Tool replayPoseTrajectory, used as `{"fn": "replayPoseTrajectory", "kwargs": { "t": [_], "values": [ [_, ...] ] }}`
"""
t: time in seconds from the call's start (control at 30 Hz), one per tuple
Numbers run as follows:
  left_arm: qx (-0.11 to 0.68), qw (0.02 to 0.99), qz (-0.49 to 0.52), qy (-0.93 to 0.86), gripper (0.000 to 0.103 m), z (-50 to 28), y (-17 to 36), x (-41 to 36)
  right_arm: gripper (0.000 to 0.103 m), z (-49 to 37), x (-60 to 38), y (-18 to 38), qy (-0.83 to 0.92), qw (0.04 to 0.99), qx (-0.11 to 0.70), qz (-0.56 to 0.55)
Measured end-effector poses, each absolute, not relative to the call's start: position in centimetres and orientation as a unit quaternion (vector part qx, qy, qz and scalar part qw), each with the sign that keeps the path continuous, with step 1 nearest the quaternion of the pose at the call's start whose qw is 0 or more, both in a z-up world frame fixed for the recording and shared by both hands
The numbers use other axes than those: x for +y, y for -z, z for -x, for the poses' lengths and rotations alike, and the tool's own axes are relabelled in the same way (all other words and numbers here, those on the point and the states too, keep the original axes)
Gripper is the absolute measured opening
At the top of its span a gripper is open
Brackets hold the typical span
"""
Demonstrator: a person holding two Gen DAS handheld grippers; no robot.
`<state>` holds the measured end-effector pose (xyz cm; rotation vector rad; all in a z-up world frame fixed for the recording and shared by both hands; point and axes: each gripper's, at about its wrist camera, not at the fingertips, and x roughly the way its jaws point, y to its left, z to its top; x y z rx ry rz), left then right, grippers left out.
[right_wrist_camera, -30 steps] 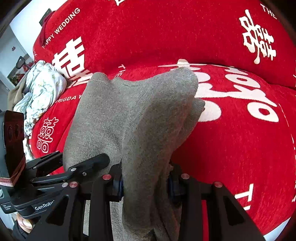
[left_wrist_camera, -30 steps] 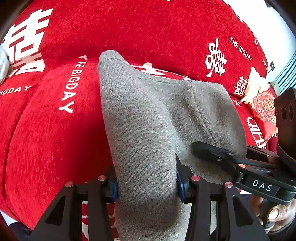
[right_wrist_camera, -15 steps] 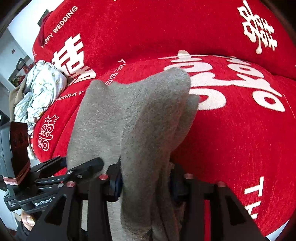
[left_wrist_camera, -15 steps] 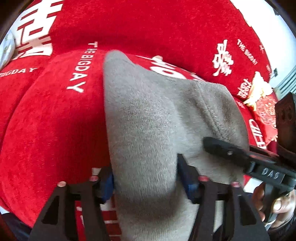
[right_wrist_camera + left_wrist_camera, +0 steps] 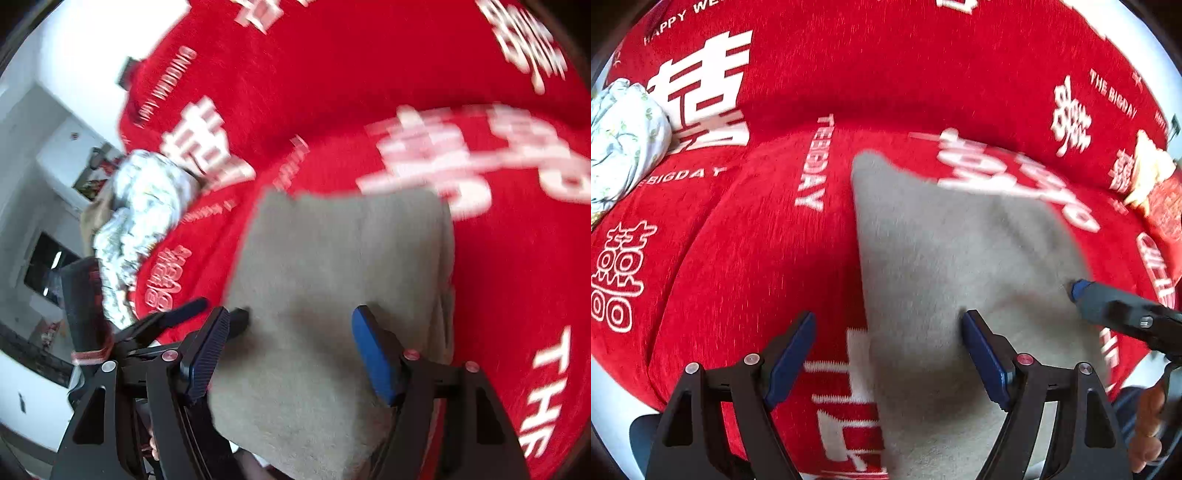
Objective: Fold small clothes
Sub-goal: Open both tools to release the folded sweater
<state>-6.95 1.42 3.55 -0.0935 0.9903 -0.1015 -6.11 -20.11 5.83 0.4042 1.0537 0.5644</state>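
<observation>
A folded grey knit garment (image 5: 960,266) lies flat on the red sofa cover (image 5: 746,258). My left gripper (image 5: 888,350) hovers just above its near left edge with its jaws opening. The garment's edge runs between the blue pads, which do not press on it. In the right wrist view the same garment (image 5: 332,277) lies under my right gripper (image 5: 291,350), whose jaws are also opening and apart from the cloth. The right gripper's finger (image 5: 1108,306) shows at the garment's right side, and the left gripper (image 5: 177,321) shows at its left.
A crumpled white floral cloth (image 5: 620,140) is piled on the sofa to the left, also seen as a floral cloth (image 5: 144,221) in the right wrist view. A red and gold cushion (image 5: 1156,192) sits at the far right. White walls and furniture (image 5: 55,166) stand beyond the sofa's left end.
Both grippers were shut on raised folds of the grey garment. Their jaws have spread and the garment has dropped flat onto the sofa. Both views have tipped further down.
</observation>
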Motion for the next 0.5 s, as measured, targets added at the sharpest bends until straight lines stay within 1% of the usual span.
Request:
{"fn": "replayPoseTrajectory", "kwargs": {
  "t": [0.03,0.07,0.1,0.17,0.3,0.4,0.47,0.5],
  "values": [
    [0.474,0.878,0.050,0.049,0.085,7.2,-3.1,1.5,0.072,6.2,-20.3,-4.8,-0.246,0.806,0.505,-0.190],
    [0.471,0.880,0.047,0.044,0.097,7.4,-2.8,1.5,0.072,6.4,-20.7,-4.1,-0.236,0.810,0.500,-0.194],
    [0.465,0.884,0.035,0.029,0.103,7.6,-2.6,1.4,0.072,6.7,-21.1,-4.0,-0.239,0.817,0.487,-0.196],
    [0.458,0.888,0.022,0.026,0.103,7.9,-2.3,1.3,0.072,7.3,-21.2,-4.0,-0.236,0.824,0.479,-0.191],
    [0.455,0.889,0.029,0.030,0.103,9.0,-2.7,1.2,0.073,9.4,-20.4,-4.5,-0.218,0.844,0.470,-0.140],
    [0.443,0.896,0.012,0.023,0.103,10.2,-2.8,0.7,0.079,10.8,-19.9,-4.7,-0.208,0.853,0.464,-0.117],
    [0.436,0.900,-0.001,0.019,0.103,11.0,-3.0,0.3,0.086,11.6,-19.5,-4.8,-0.195,0.857,0.467,-0.096],
    [0.433,0.901,-0.010,0.018,0.103,11.3,-3.1,0.1,0.086,12.0,-19.4,-4.7,-0.191,0.857,0.470,-0.087]
  ]
}}
